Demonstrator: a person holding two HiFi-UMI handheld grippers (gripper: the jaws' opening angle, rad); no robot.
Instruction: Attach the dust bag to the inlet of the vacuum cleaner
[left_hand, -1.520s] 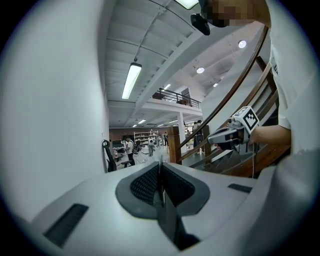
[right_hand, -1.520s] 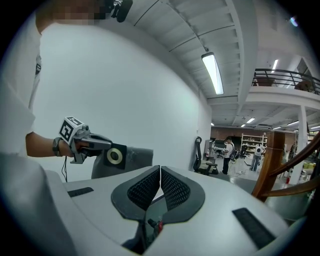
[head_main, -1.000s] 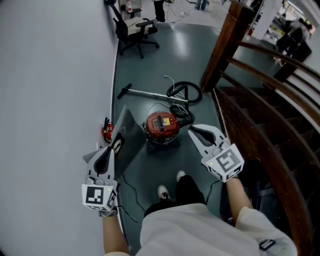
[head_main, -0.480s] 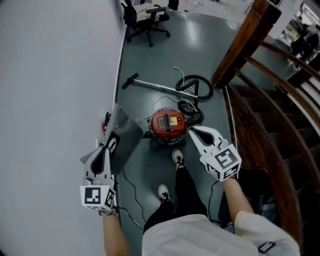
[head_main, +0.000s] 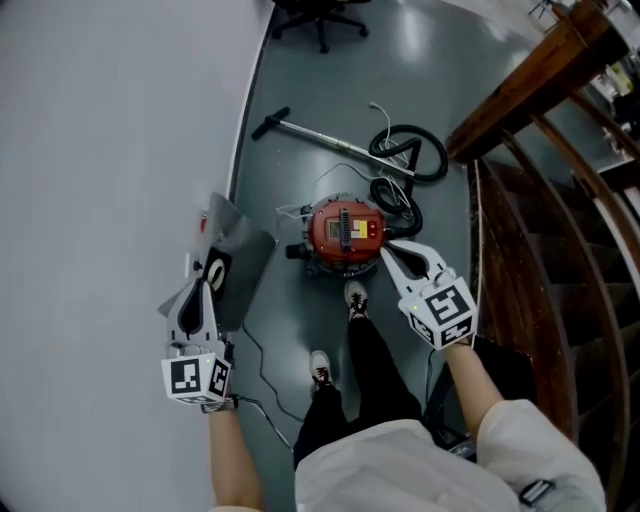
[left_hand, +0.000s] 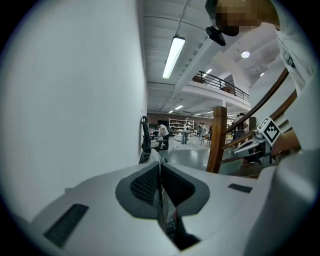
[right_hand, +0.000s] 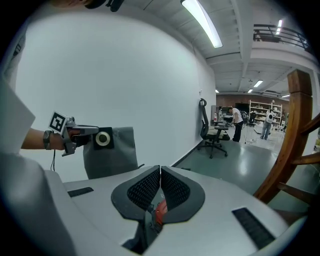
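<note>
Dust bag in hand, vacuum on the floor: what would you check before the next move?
1. Dust bag gripped: ok, the left tool is shut on its collar.
2. Right tool free: ok, shut with nothing between.
3. Bag's ring unblocked: ok.
4. Vacuum cleaner upright on the floor: ok.
5. Inlet located: cannot tell from these views.
6. Hose out of the way: not ok, it coils right beside the vacuum.
</note>
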